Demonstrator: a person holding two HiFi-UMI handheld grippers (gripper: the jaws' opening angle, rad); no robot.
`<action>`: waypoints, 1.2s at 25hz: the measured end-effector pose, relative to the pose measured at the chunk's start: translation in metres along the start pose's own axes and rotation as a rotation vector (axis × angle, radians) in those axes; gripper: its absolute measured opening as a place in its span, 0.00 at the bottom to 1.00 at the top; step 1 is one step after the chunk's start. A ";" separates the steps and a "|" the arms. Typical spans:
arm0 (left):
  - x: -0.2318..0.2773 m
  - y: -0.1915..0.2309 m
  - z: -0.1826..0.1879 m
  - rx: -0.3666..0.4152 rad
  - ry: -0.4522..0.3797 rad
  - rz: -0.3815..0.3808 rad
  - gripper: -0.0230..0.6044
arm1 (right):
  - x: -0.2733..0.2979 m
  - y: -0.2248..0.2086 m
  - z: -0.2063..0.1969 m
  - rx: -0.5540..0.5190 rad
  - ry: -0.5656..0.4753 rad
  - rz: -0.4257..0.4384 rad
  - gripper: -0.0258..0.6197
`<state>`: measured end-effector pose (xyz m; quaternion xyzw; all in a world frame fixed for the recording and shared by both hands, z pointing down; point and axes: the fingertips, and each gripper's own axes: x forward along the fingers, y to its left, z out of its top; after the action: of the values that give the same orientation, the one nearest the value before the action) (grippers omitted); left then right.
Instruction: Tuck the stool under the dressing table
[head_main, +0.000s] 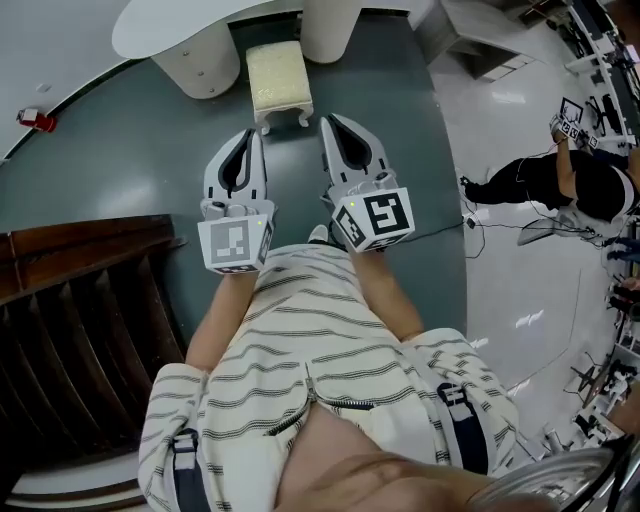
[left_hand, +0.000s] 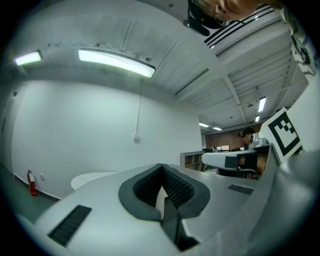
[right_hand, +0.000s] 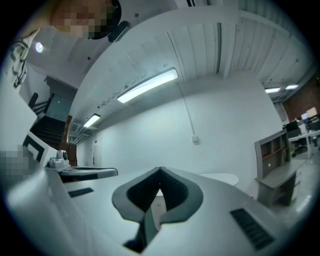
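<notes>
Cream-cushioned stool (head_main: 278, 80) stands between the white dressing table's (head_main: 170, 25) pedestals (head_main: 205, 65), seemingly part-tucked; my left gripper (head_main: 250, 138) and right gripper (head_main: 335, 124) (side by side) have jaws together, empty.

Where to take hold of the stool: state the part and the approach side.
Likely the stool's near seat edge, above its two front legs, approached from the person's side: that edge faces the left gripper and right gripper, while the far end points at the dressing table.
</notes>
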<state>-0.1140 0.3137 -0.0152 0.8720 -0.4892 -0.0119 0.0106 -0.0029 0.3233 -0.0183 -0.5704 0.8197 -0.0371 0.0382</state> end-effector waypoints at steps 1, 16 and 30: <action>0.003 -0.004 -0.002 0.002 0.001 0.009 0.05 | -0.001 -0.006 -0.001 -0.001 0.000 0.003 0.04; 0.028 0.007 -0.035 0.017 0.102 0.106 0.05 | 0.024 -0.052 -0.029 0.050 0.037 0.003 0.04; 0.146 0.076 -0.055 0.003 0.114 -0.057 0.05 | 0.153 -0.070 -0.056 0.039 0.095 -0.063 0.04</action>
<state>-0.1014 0.1499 0.0409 0.8848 -0.4629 0.0383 0.0369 0.0032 0.1571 0.0414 -0.5924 0.8015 -0.0812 0.0092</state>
